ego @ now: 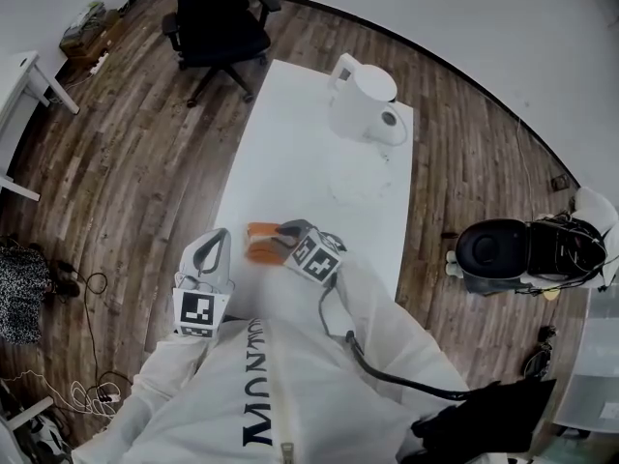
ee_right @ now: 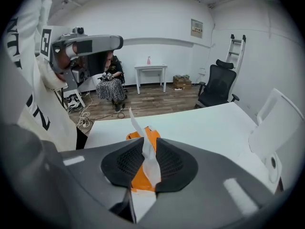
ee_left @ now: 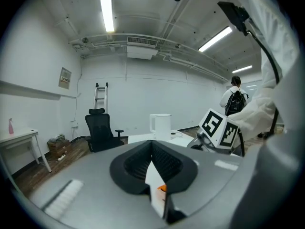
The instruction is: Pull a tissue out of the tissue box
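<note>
While the right gripper tilts down over the near end of the white table, its two black pads are pressed together on a white tissue. The tissue rises between them in a thin twisted strip and pokes out above the fingertips. Directly beneath the jaws sits the orange tissue box, lying on the table close to its near left edge. The tissue's lower part runs down toward the box, though the gripper hides where it leaves the opening. The left gripper is held nearly level at the table's near left edge, just beside the box. Its jaws are closed together on nothing, and only a sliver of white table and orange box shows through the gap behind them. A white electric kettle stands at the table's far end, well apart from the box. A black office chair stands on the wooden floor beyond the far left corner.
</note>
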Demonstrator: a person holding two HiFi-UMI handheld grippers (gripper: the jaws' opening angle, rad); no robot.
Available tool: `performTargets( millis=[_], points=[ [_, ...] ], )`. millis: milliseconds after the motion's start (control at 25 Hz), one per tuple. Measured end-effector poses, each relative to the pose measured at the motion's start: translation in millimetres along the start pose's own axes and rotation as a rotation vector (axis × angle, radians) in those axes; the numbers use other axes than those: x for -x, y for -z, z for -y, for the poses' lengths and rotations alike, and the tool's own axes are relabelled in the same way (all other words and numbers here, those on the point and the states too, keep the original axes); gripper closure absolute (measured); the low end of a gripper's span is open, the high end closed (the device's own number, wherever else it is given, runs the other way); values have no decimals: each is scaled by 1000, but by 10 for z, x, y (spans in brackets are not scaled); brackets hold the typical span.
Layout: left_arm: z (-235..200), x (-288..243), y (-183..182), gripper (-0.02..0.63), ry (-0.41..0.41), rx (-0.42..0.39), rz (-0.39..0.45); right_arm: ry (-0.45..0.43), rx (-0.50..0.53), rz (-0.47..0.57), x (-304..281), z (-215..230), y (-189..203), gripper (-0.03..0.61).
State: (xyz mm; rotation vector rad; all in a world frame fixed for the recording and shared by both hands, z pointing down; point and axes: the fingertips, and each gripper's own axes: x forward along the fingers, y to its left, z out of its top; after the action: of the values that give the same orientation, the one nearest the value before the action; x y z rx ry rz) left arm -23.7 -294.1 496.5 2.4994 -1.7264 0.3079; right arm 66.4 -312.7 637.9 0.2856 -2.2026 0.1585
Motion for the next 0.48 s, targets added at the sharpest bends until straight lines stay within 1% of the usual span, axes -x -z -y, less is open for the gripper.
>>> performTargets(
  millis=[80, 320, 480],
  points=[
    [46, -22, 59, 615, 10, 6, -10, 8, -5, 2, 12, -6, 14, 523],
    [100, -114, 292, 615, 32, 35, -52, 28, -15, 1, 9, -20, 45, 549],
    [165, -234, 533, 615, 62, 11, -111, 32, -28, 12, 24, -51, 28, 560]
  ],
)
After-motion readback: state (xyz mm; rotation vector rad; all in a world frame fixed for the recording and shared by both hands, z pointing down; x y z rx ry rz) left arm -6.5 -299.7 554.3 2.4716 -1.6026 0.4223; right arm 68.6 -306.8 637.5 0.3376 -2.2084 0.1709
